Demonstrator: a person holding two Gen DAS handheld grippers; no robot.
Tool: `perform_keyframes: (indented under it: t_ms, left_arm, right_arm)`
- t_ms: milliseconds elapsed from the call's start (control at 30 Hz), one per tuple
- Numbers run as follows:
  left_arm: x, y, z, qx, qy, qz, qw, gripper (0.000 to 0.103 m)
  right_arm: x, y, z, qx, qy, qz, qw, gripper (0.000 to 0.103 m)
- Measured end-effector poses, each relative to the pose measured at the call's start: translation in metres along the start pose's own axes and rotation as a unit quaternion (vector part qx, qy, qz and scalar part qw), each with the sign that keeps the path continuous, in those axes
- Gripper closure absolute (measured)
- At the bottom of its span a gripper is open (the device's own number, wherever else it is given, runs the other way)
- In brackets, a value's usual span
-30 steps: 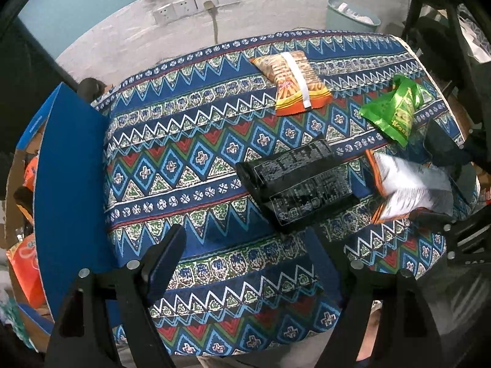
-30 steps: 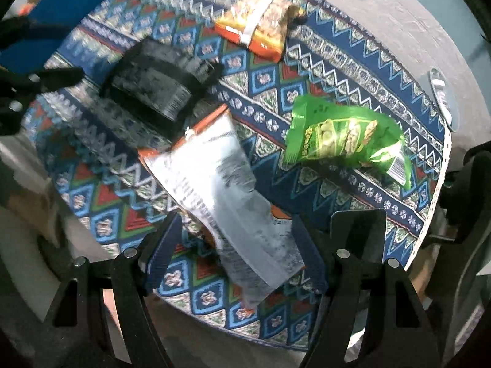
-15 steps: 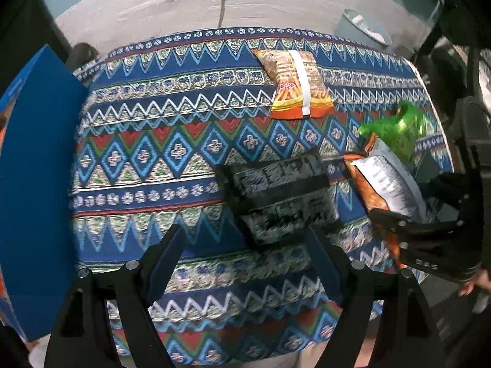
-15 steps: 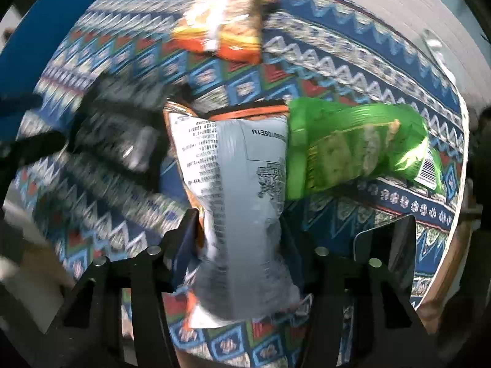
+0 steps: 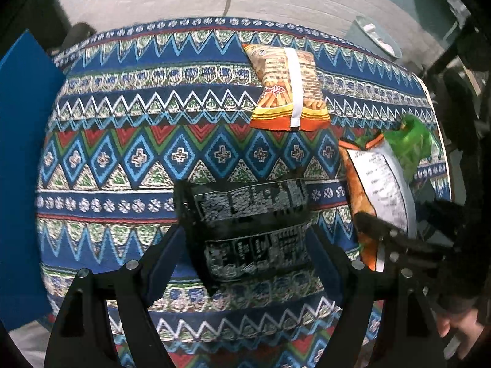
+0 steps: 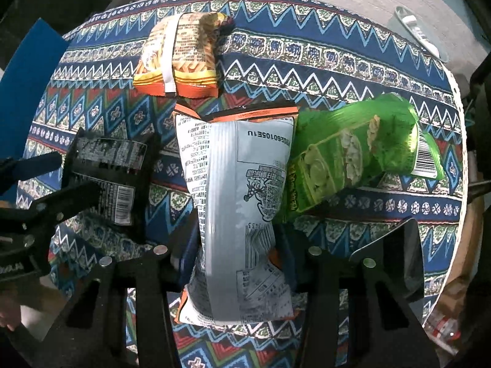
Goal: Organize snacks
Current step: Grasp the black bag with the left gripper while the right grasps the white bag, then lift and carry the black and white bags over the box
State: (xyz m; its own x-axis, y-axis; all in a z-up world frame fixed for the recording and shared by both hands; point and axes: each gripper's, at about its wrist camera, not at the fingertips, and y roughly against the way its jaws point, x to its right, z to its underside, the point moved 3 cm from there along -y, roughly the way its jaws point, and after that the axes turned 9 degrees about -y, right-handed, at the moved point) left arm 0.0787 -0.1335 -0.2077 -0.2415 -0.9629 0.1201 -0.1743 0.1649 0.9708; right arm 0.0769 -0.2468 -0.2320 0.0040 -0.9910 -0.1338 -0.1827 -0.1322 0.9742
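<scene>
Patterned tablecloth is still holding all four snacks, so we're just starting: our right gripper is closing around the grey bag, our left gripper is straddling the black bag, jaws apart. Orange bag and green bag are waiting.

Black packet lies left of grey packet, green packet right.
</scene>
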Motion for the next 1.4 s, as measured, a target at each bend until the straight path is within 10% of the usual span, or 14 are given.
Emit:
perform_keyframes:
  t_ms: [667,1400]
  left_arm:
    - [0.045,-0.054,-0.022,-0.004,-0.039,-0.026,0.9989,0.003]
    - [0.008,0.005,0.004,0.046,-0.072,-0.033,0.9958,0.061]
  right_arm:
    - [-0.010,-0.025,0.035,0.000,-0.003,0.015,1.000,0.045]
    - [-0.055,0.008,0.048,0.048,0.030,0.007,0.998,0.066]
